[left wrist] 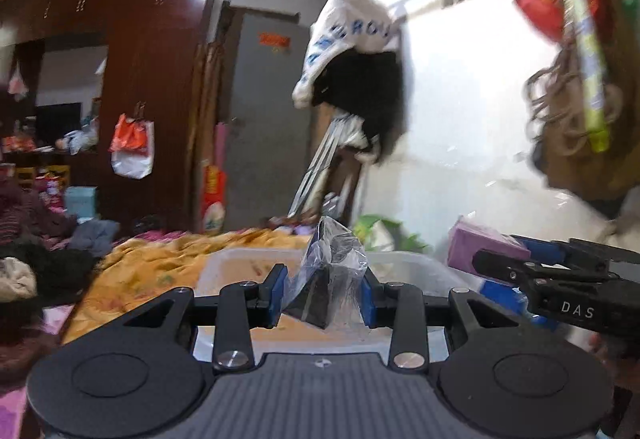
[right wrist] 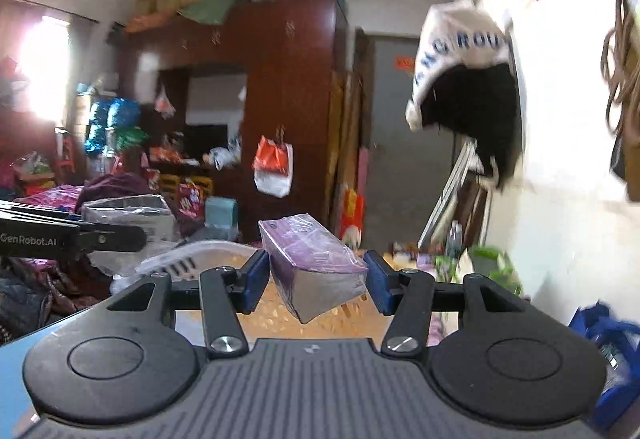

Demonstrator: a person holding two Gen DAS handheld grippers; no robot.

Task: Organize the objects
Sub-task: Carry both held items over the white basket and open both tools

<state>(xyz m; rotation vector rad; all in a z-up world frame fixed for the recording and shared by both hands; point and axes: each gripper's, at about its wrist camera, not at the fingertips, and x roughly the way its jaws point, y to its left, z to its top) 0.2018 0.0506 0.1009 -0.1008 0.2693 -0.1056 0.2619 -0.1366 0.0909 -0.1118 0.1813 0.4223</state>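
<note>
My left gripper [left wrist: 323, 293] is shut on a dark object wrapped in clear crinkled plastic [left wrist: 326, 279], held up above a white plastic basket [left wrist: 228, 267] on the yellow bedspread [left wrist: 160, 267]. My right gripper [right wrist: 316, 279] is shut on a purple box in clear film [right wrist: 316, 259], lifted over the same bedspread [right wrist: 280, 315]. In the left wrist view the right gripper [left wrist: 500, 271] comes in from the right with the purple box [left wrist: 480, 245]. The right wrist view shows the left gripper's black arm [right wrist: 72, 237] at the left edge and the white basket [right wrist: 192, 255] below it.
A dark red wardrobe [left wrist: 152, 79] with a hanging orange-and-white bag [left wrist: 132, 147] stands at the back beside a grey door [left wrist: 264, 119]. Clothes hang on the white wall [left wrist: 360, 79] at right. Piled clothes [left wrist: 24, 239] crowd the left. A blue bag [right wrist: 612, 351] sits at lower right.
</note>
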